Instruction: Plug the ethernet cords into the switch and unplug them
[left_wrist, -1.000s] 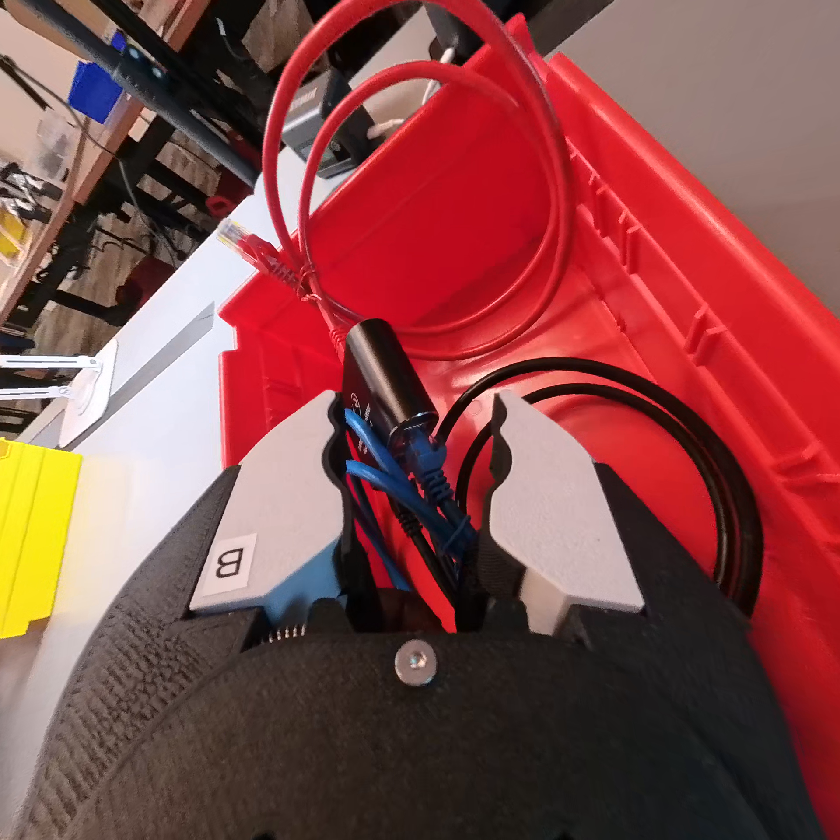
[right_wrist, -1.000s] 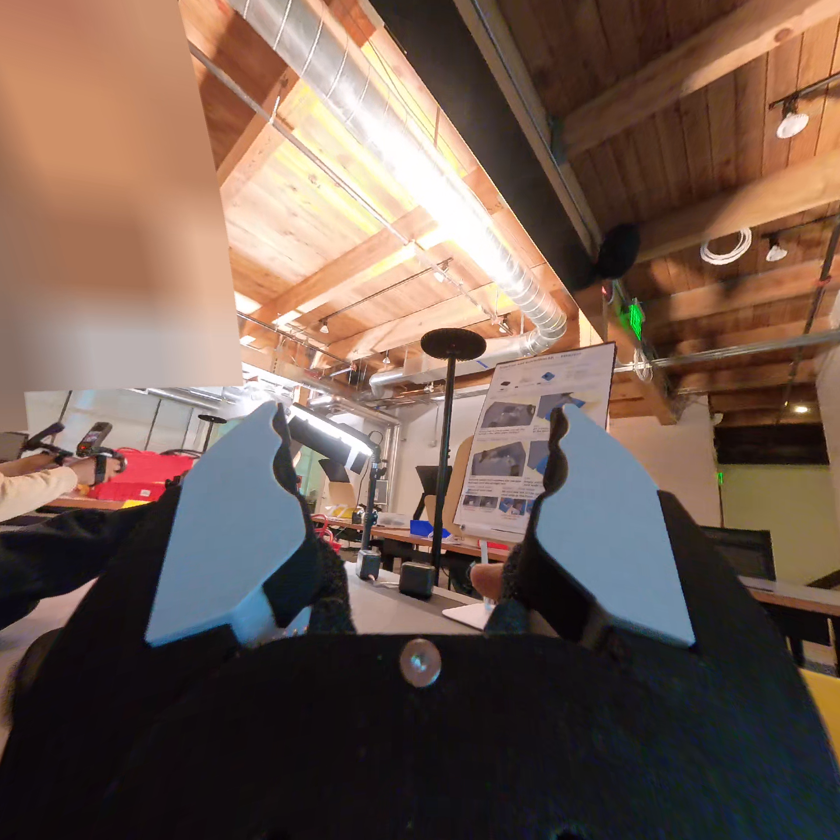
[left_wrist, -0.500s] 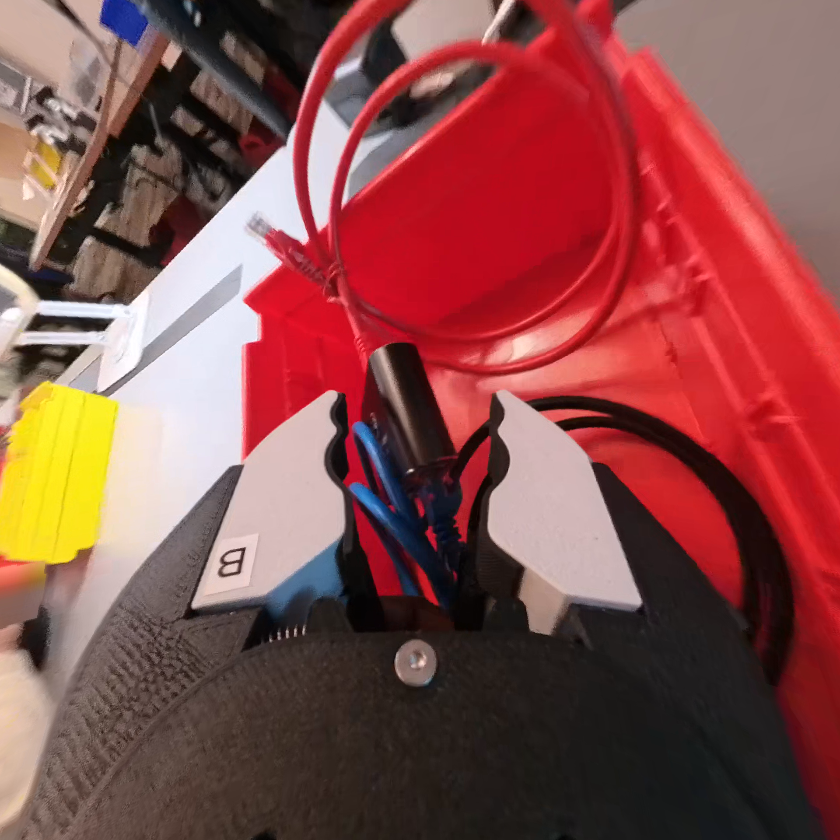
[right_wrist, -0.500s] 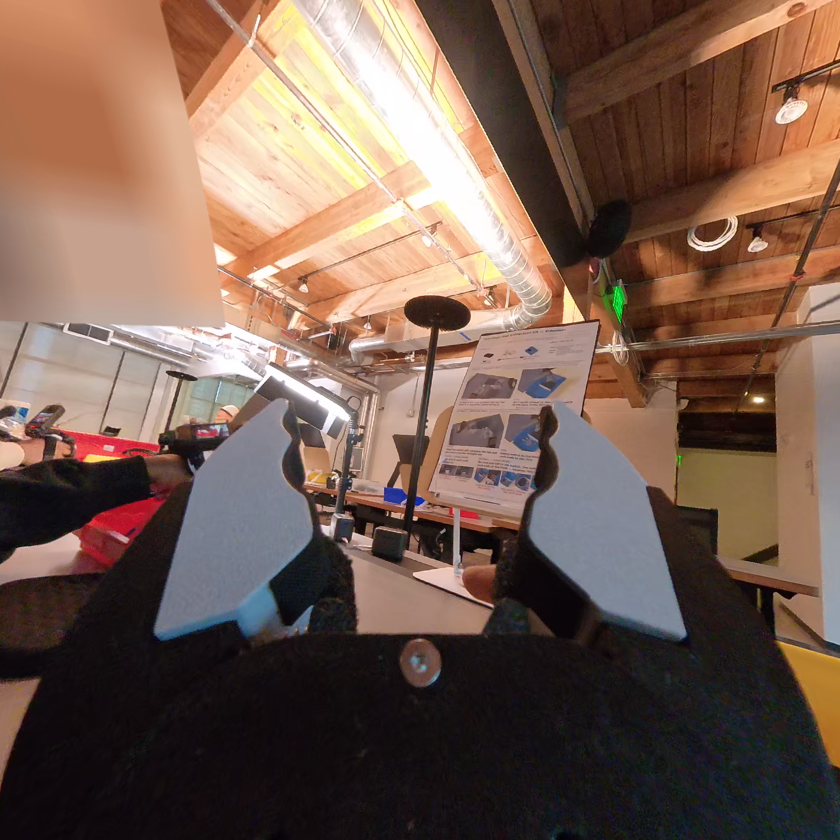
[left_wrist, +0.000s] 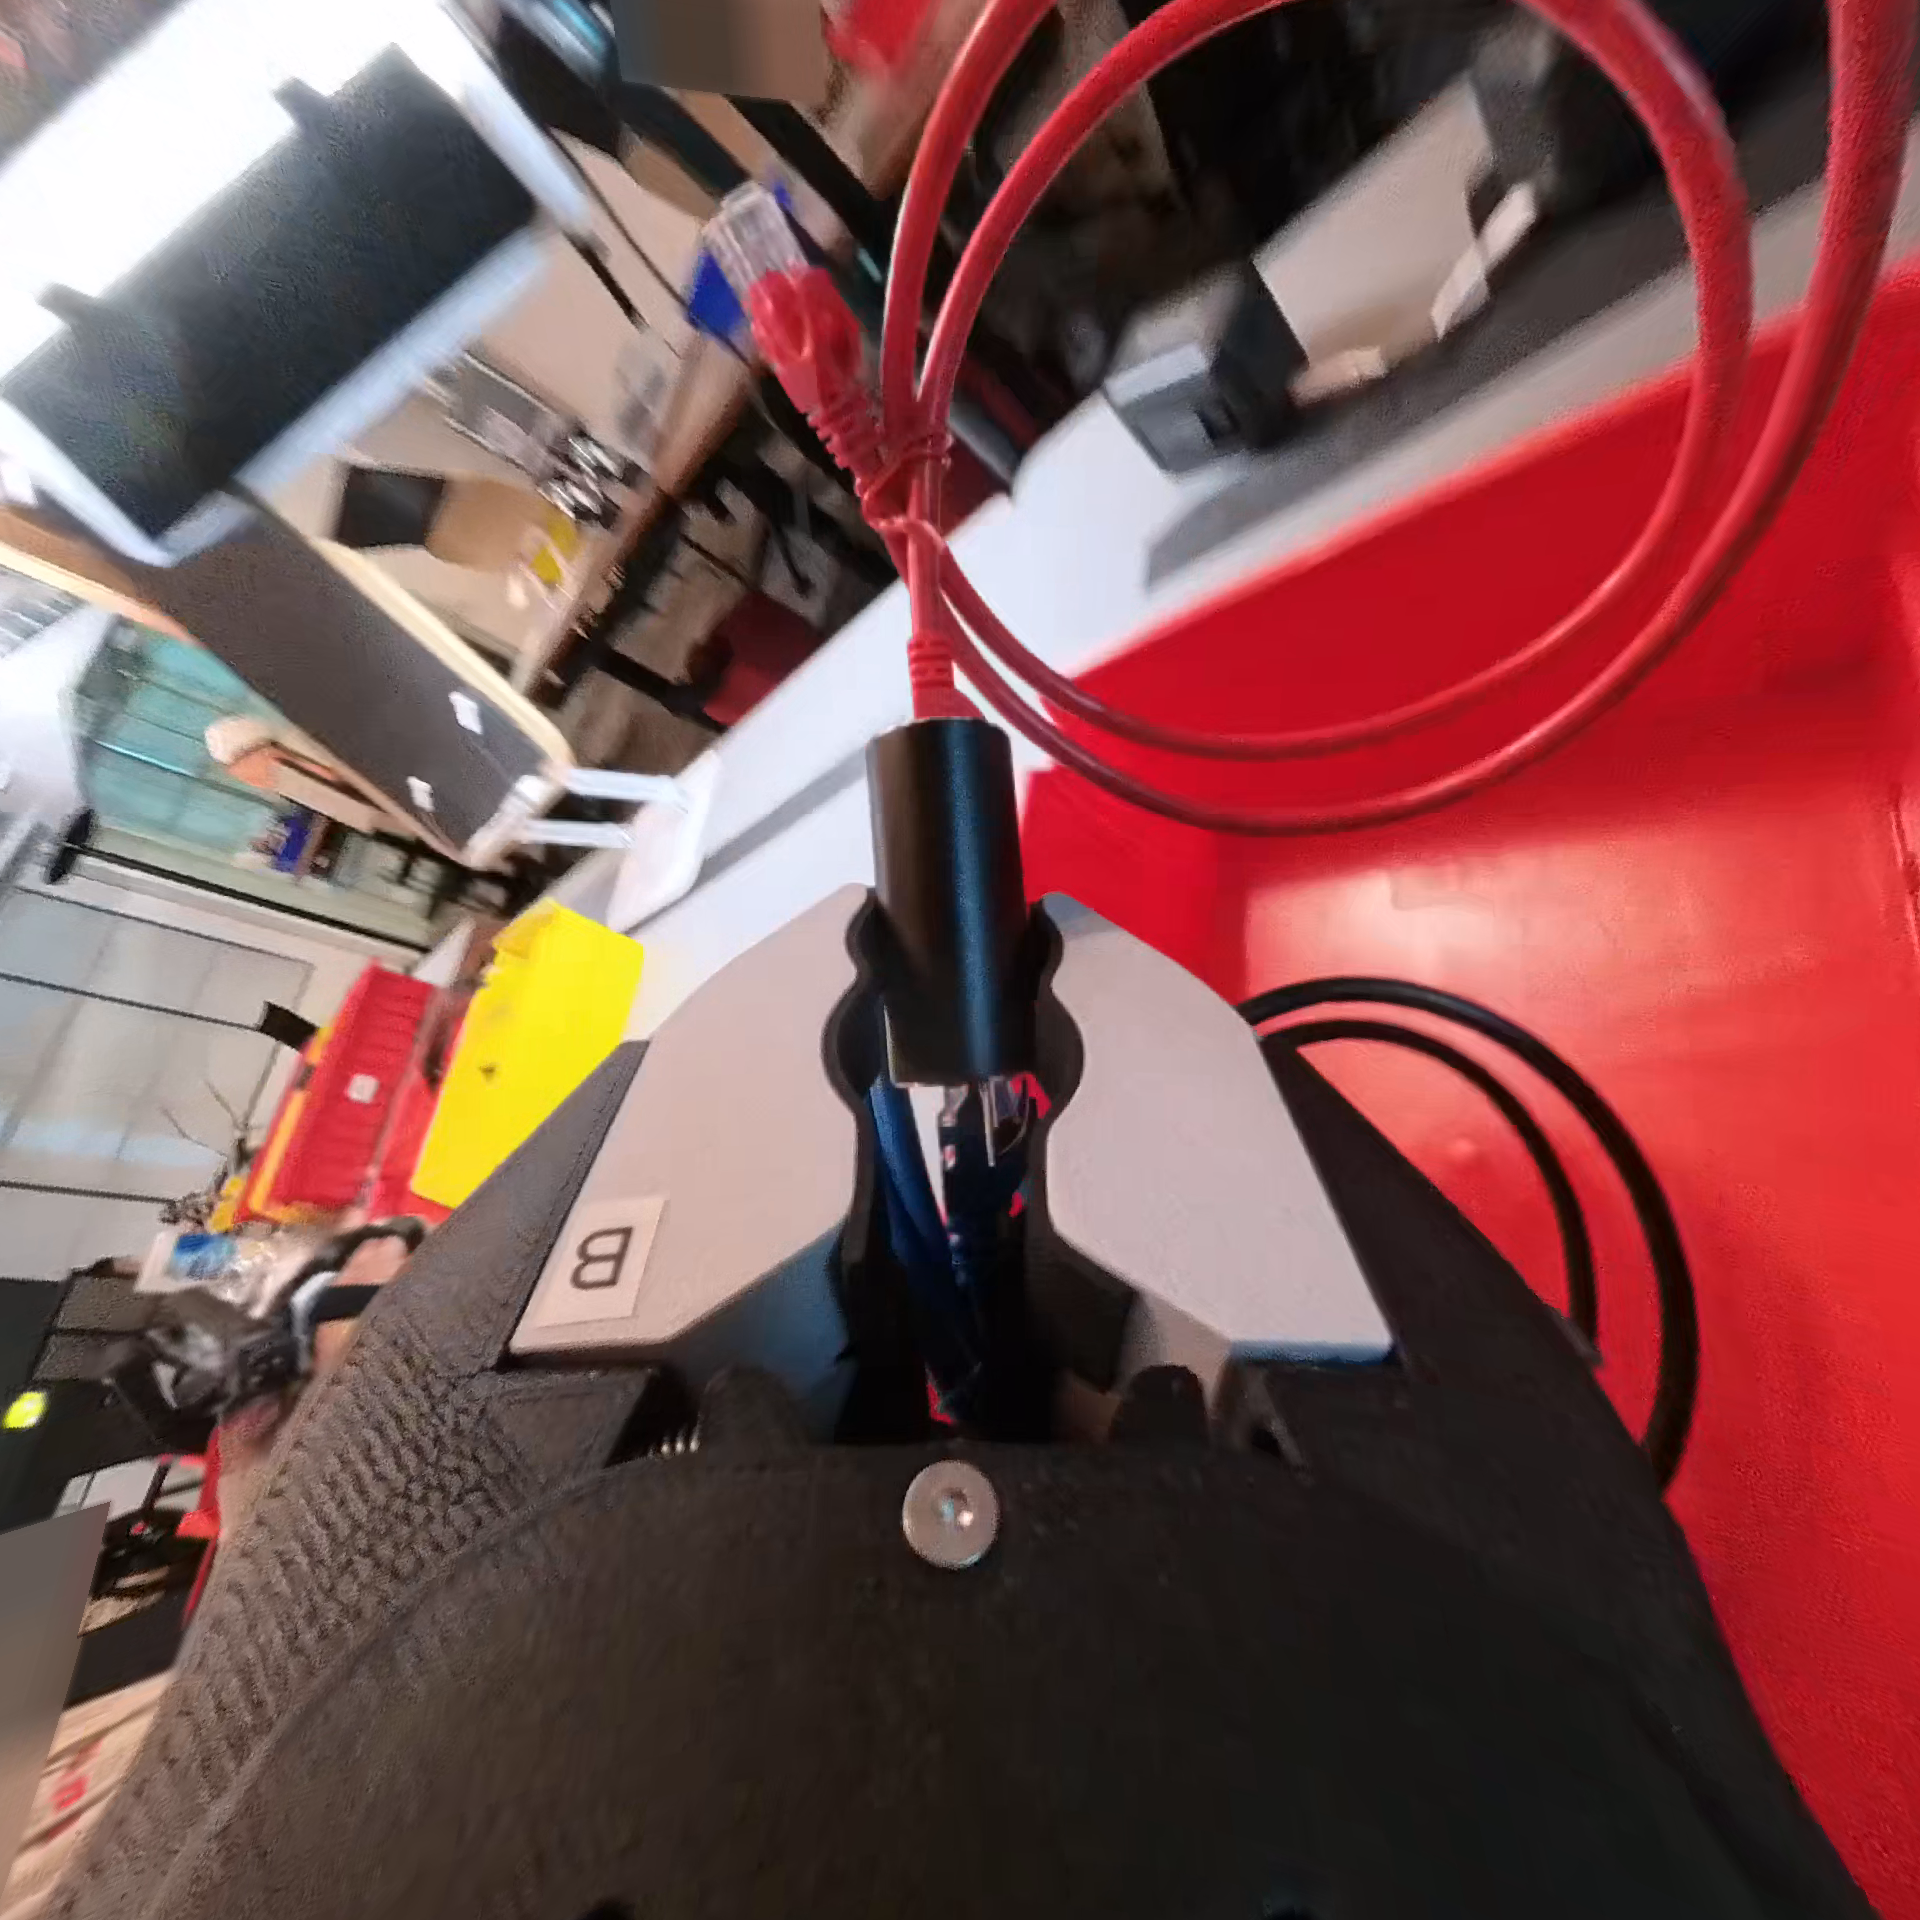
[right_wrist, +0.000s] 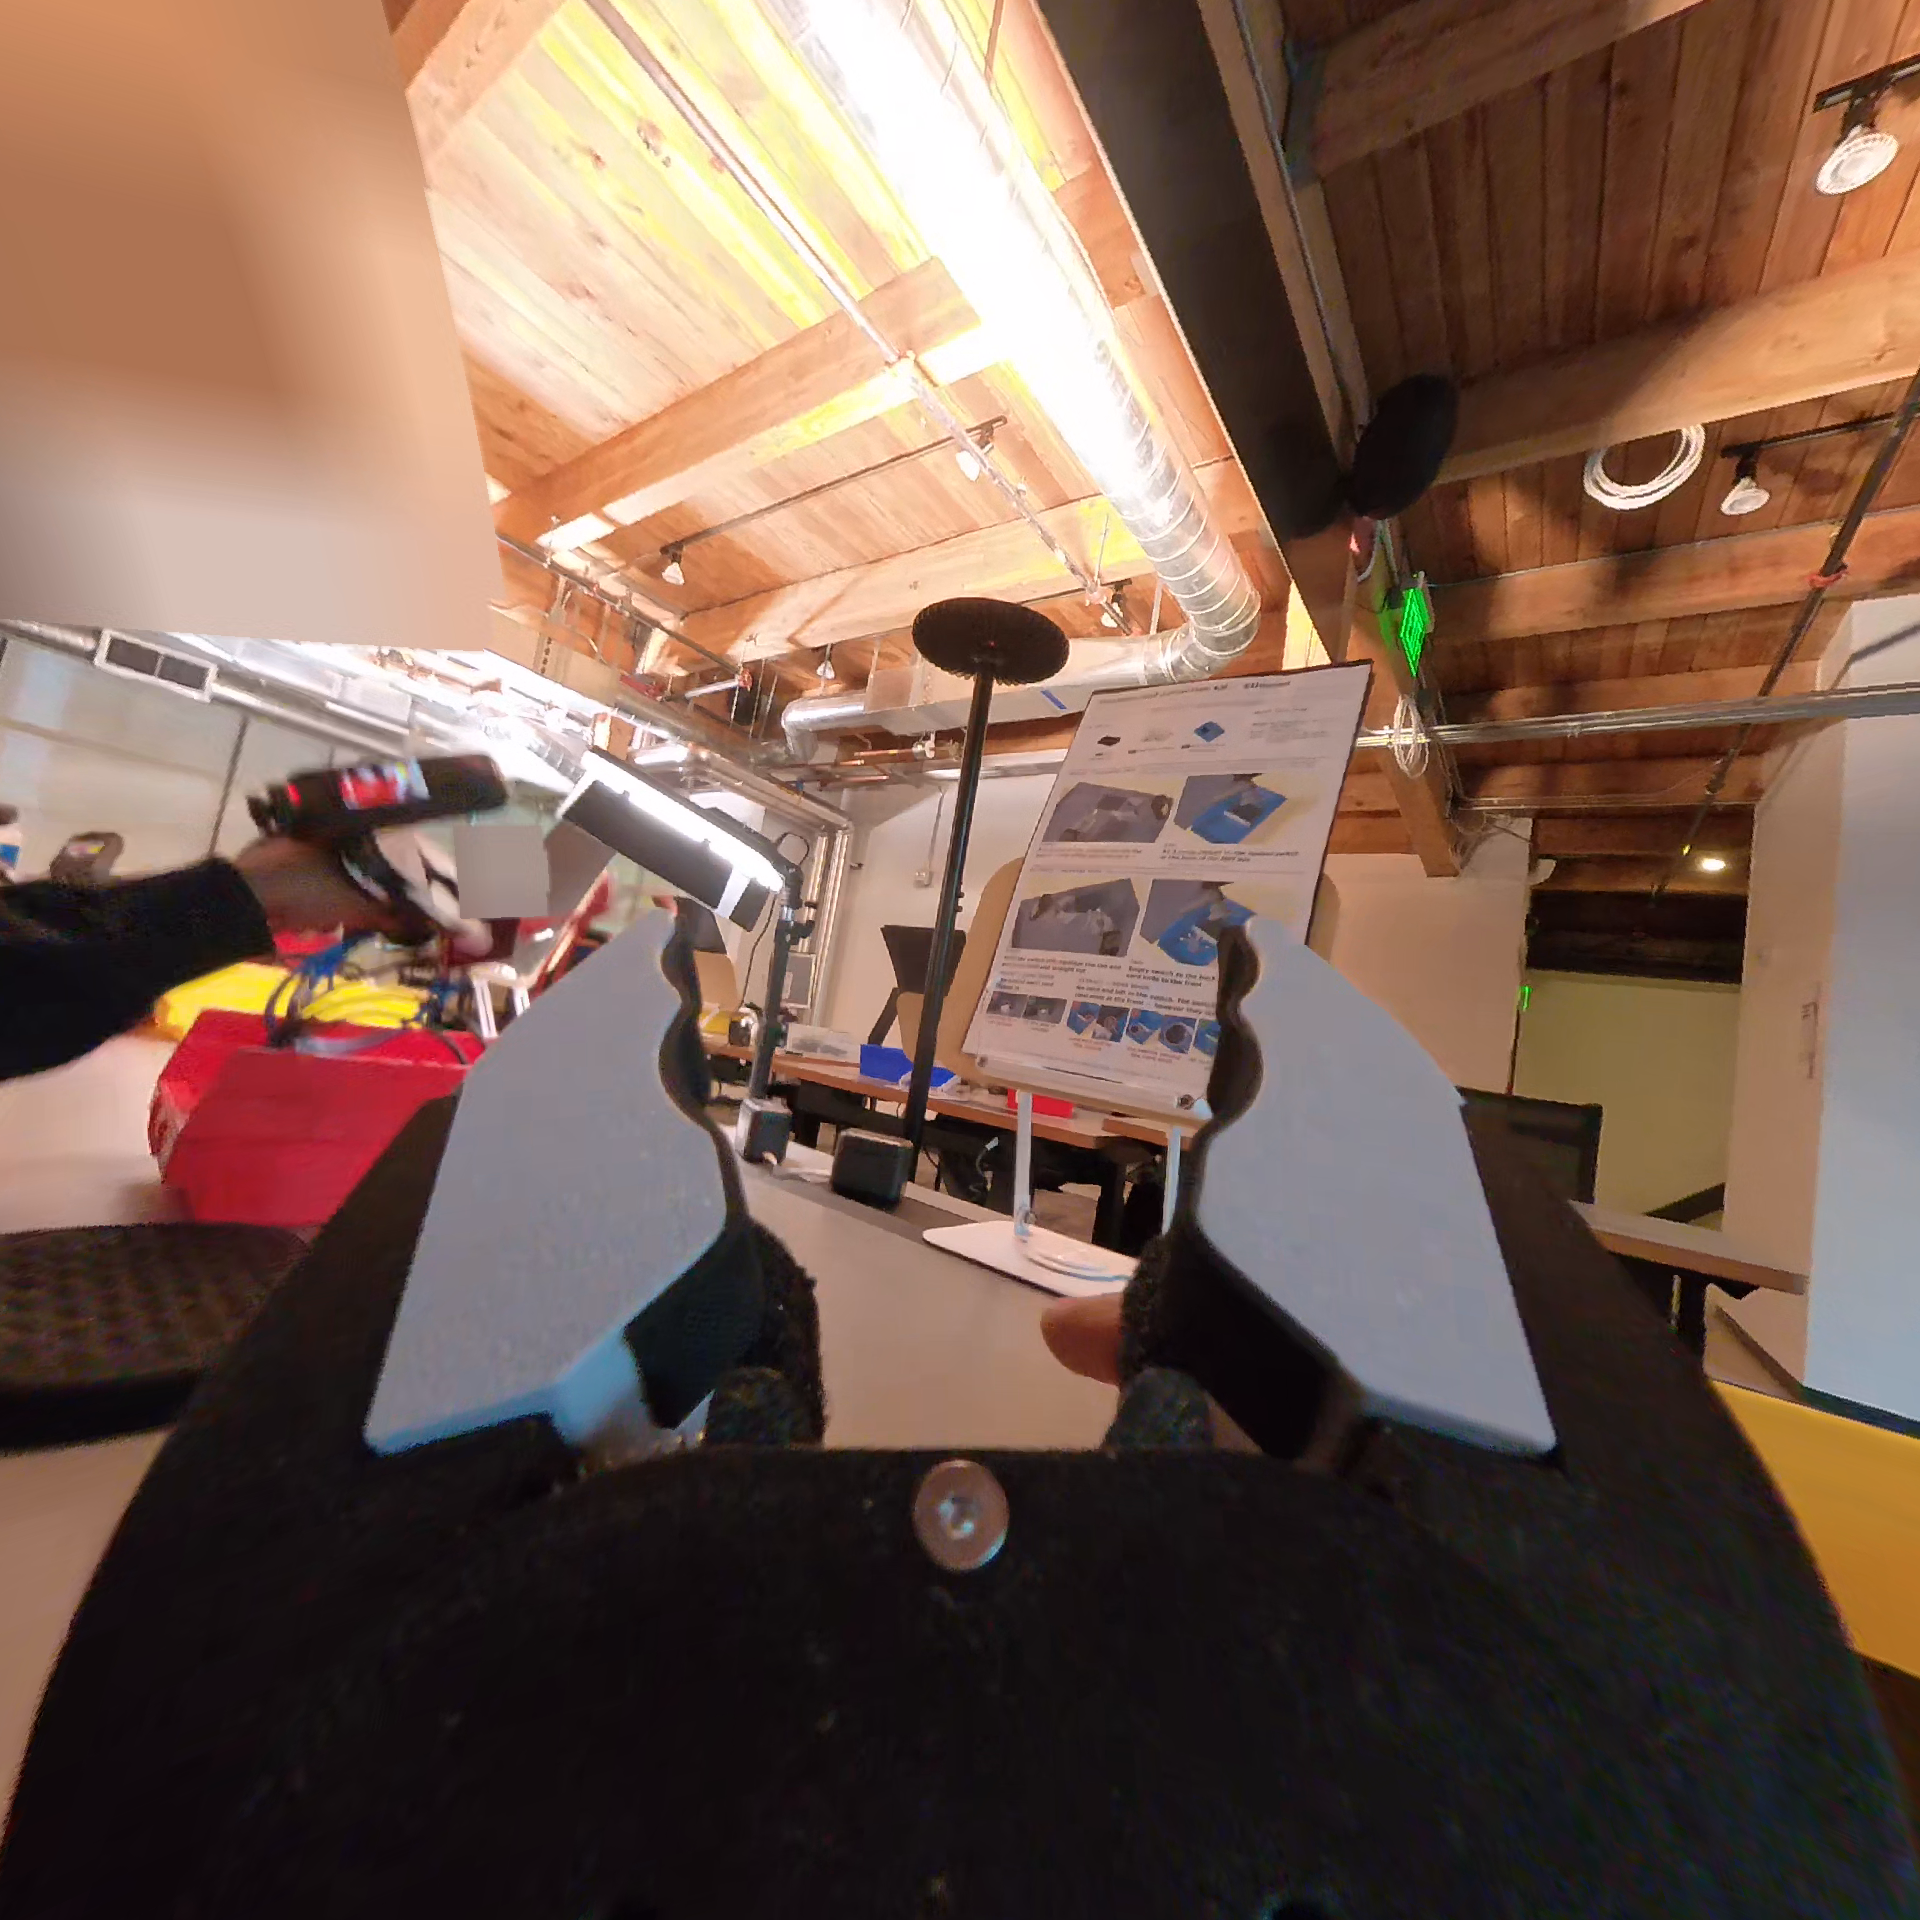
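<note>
My left gripper (left_wrist: 951, 914) is shut on a small black switch (left_wrist: 940, 831) and holds it up above the red bin (left_wrist: 1558, 935). A looped red ethernet cord (left_wrist: 1714, 468) is plugged into the switch's far end, and its free plug (left_wrist: 800, 322) hangs in the air. Blue cords (left_wrist: 914, 1195) run from the switch's near end down between the fingers. My right gripper (right_wrist: 961, 935) is open and empty, pointing up over the table (right_wrist: 914, 1320). The right wrist view shows the left gripper (right_wrist: 384, 800) far left, above the red bin (right_wrist: 301, 1122).
A coiled black cable (left_wrist: 1558, 1143) lies in the red bin. A yellow bin (left_wrist: 530, 1049) stands left of it. An instruction board on a stand (right_wrist: 1174, 883), a black pole lamp (right_wrist: 987, 644) and small black boxes (right_wrist: 873, 1164) stand at the table's far side. The gap from one gripper's tips to the other's is roughly 65 centimetres.
My left gripper has closed on the black switch and lifted it out of the red bin, with the red and blue cords coming up too. The right gripper stays open and has tilted slightly.
</note>
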